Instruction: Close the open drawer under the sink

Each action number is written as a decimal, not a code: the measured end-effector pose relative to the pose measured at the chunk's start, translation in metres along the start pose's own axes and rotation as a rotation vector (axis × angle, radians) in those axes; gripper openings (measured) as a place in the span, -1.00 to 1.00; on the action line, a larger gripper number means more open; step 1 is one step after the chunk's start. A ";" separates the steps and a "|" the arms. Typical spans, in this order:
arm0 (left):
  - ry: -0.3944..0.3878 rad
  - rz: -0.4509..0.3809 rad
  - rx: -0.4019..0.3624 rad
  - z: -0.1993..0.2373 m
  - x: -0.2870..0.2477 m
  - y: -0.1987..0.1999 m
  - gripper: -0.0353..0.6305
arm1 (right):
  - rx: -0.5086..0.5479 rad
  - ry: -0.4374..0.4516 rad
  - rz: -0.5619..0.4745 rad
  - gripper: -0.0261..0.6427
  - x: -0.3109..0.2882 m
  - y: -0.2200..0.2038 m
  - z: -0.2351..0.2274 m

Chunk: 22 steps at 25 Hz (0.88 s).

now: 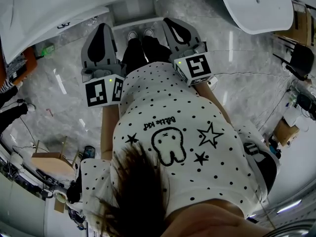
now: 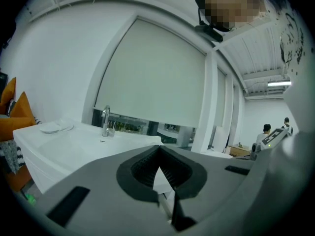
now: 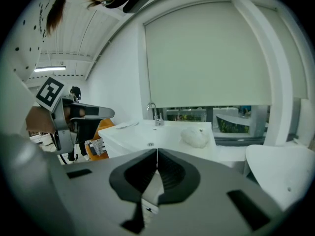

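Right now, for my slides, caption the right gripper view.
Right gripper, jaws shut and empty, faces white sink and faucet.

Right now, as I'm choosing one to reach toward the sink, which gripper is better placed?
Probably the right gripper: it points straight at the sink, while the left gripper sees it off to one side. The drawer itself isn't clearly visible.

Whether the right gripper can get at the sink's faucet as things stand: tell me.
Probably yes: the faucet stands ahead of the shut right gripper, with only bare sink top between them; the white lump lies off to the side. It must move closer.
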State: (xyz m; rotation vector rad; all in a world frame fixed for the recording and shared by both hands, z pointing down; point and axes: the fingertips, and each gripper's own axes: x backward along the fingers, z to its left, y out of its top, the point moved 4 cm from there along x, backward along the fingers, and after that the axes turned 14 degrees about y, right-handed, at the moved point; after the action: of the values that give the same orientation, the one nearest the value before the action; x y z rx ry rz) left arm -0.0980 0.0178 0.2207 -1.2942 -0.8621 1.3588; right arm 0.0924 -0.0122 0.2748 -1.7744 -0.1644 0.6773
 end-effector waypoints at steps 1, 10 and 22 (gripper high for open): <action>-0.002 0.004 -0.006 -0.001 0.001 -0.003 -0.88 | -0.003 -0.004 0.000 -0.88 0.002 -0.003 0.001; -0.013 0.052 -0.029 -0.004 0.003 -0.023 -0.88 | 0.004 -0.031 0.010 -0.88 0.009 -0.005 -0.001; -0.056 0.216 -0.108 0.005 -0.002 -0.078 -0.87 | 0.031 -0.023 0.009 -0.88 0.011 0.006 -0.003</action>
State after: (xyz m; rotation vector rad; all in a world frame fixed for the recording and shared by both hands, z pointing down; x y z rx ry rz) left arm -0.0881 0.0333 0.2966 -1.4719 -0.8627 1.5413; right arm 0.1021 -0.0119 0.2662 -1.7395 -0.1606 0.7039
